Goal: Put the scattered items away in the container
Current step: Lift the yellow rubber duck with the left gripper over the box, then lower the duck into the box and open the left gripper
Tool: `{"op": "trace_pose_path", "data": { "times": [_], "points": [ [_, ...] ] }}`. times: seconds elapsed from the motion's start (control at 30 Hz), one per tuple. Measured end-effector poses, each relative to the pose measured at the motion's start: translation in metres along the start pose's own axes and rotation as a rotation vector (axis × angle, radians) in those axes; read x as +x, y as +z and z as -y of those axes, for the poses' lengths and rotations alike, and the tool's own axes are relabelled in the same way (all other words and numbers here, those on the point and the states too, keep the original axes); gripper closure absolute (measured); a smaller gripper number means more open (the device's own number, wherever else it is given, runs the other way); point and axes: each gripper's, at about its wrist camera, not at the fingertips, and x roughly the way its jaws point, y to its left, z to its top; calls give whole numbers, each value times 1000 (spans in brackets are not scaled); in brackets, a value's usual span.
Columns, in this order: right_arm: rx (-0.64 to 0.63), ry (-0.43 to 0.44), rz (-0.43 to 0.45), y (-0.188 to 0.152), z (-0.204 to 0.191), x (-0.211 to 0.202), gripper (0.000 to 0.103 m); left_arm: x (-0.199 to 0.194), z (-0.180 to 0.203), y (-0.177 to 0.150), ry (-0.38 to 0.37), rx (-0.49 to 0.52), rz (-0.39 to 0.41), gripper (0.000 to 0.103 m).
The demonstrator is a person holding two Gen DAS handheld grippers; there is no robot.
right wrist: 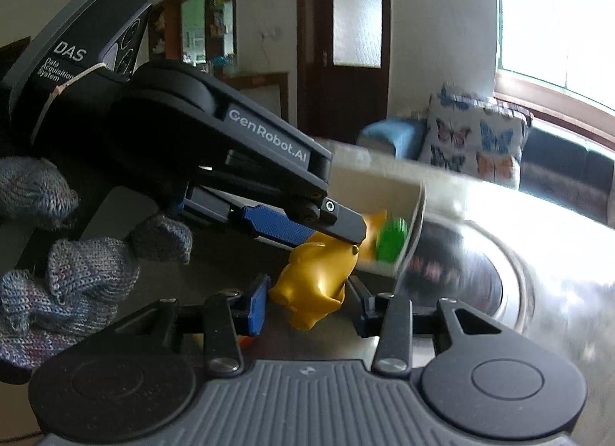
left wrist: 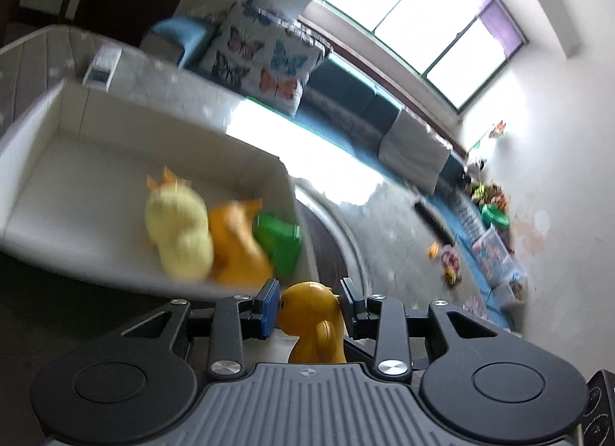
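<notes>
My left gripper (left wrist: 309,305) is shut on a golden-yellow toy animal (left wrist: 313,321), just short of the near rim of the white container (left wrist: 46,108). Inside the container lie a pale yellow plush duck (left wrist: 178,232), an orange toy (left wrist: 236,248) and a green toy (left wrist: 278,244). In the right wrist view the left gripper (right wrist: 338,229) comes in from the left holding the same golden toy (right wrist: 313,281). That toy sits between the open fingers of my right gripper (right wrist: 307,302), which do not press on it. The container's corner (right wrist: 417,215) shows just behind.
A butterfly-print cushion (left wrist: 265,58) and a blue sofa (left wrist: 384,119) stand behind the container under a bright window. Toys and boxes (left wrist: 492,250) lie along the right wall. A gloved hand (right wrist: 65,277) holds the left gripper. A dark door (right wrist: 342,38) is at the back.
</notes>
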Motion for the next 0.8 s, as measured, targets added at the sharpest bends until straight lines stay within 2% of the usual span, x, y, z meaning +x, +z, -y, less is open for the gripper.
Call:
{"op": "trace_pose_path", "data": {
  "times": [0.17,0.3,0.57,0.8],
  "points": [
    [-20,10,29,28,12,25,61,7,-6,30,7,-11,52,66],
    [-29,19,26,38,17,49,61,23,-19,48,23,-29,54,66],
    [7,56,-26,34,26,90,61,44,-48,51,51,-69,26,66],
    [16,70,-52,26,30,101,60,52,-58,44,67,-77,6,69]
  ]
}}
